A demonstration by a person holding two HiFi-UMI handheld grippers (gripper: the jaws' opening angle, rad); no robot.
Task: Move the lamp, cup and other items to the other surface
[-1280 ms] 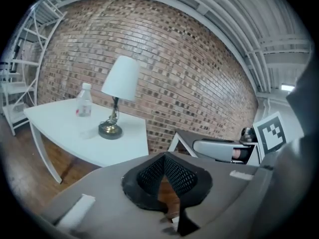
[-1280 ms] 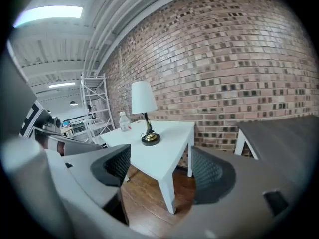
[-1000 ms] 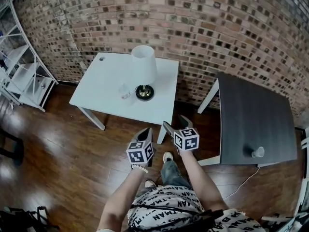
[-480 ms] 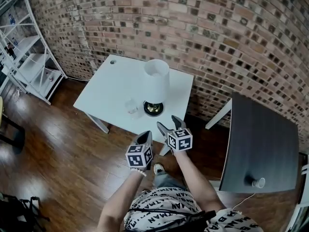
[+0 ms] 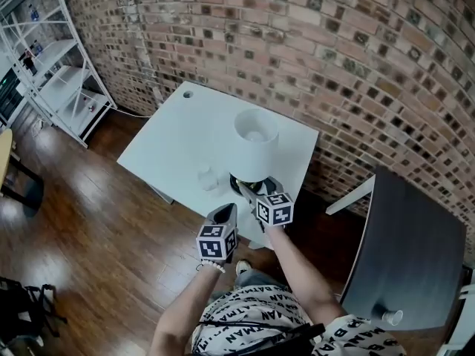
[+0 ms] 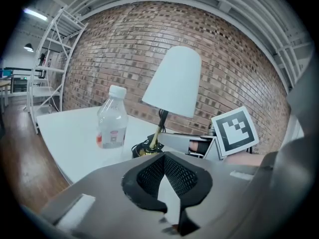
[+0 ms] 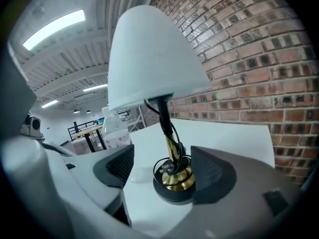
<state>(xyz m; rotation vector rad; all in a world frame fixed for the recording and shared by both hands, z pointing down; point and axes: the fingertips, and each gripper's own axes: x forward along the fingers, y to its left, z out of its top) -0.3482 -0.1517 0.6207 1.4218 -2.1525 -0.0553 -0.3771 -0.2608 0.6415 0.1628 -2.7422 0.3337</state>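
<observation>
As the lamp [image 7: 154, 59] stands on the table [image 5: 167, 147], we log R tongs [image 7: 164, 169] wide, just closed a bit, its foot between, untouched; L tongs [image 6: 164, 164] shut, empty.

Bright, even indoor light; strong fisheye bending.
We see ceiling strip lights [image 6: 37, 14] up and left of the left gripper [image 6: 163, 156], sheen on the wood floor [image 5: 89, 221] to its left, black vignetted corners, its own body soft.
</observation>
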